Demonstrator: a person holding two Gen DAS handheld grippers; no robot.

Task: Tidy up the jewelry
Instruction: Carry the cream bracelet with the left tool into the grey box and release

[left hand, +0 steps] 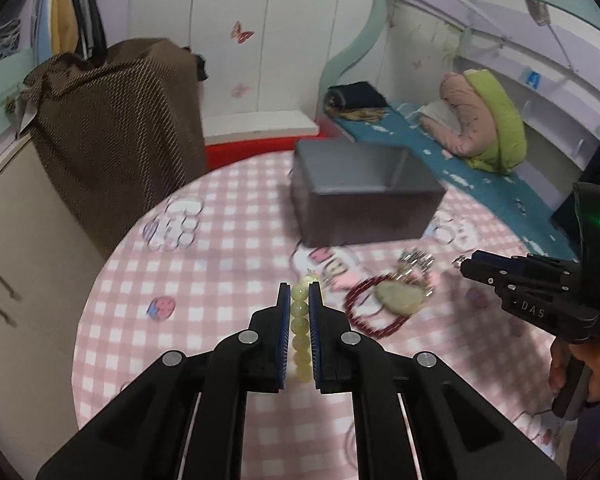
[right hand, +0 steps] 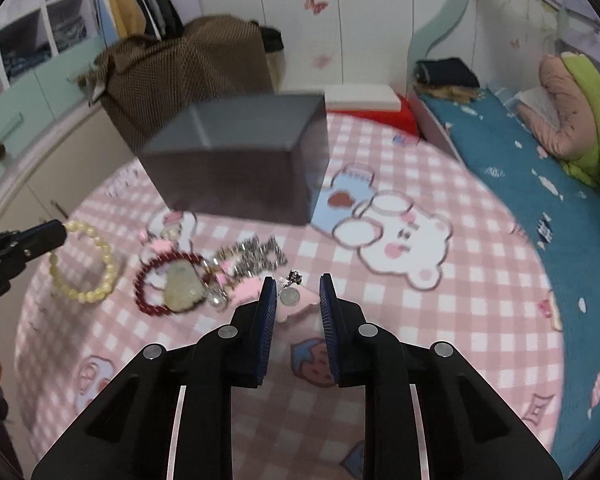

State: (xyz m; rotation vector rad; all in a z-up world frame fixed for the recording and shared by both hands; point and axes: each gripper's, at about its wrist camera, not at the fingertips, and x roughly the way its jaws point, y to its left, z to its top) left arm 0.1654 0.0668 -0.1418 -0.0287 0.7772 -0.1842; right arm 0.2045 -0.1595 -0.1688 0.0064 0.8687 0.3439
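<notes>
My left gripper [left hand: 300,292] is shut on a pale yellow bead bracelet [left hand: 300,328], which hangs from it above the table in the right wrist view [right hand: 86,268]. My right gripper [right hand: 296,292] is open, its fingers on either side of a small silver round pendant [right hand: 290,297] on a pink card. A dark red bead bracelet [right hand: 156,284], a pale jade pendant [right hand: 182,286] and a silver sparkly chain [right hand: 252,258] lie together on the tablecloth. An open grey box [right hand: 240,160] stands behind them. The right gripper shows at the right in the left wrist view [left hand: 466,266].
A round table with pink checked cartoon cloth [right hand: 420,320] holds everything. A brown covered object [right hand: 188,72] and cabinets [left hand: 28,260] stand at the left. A bed with blue sheet [right hand: 540,184] and pillows is at the right.
</notes>
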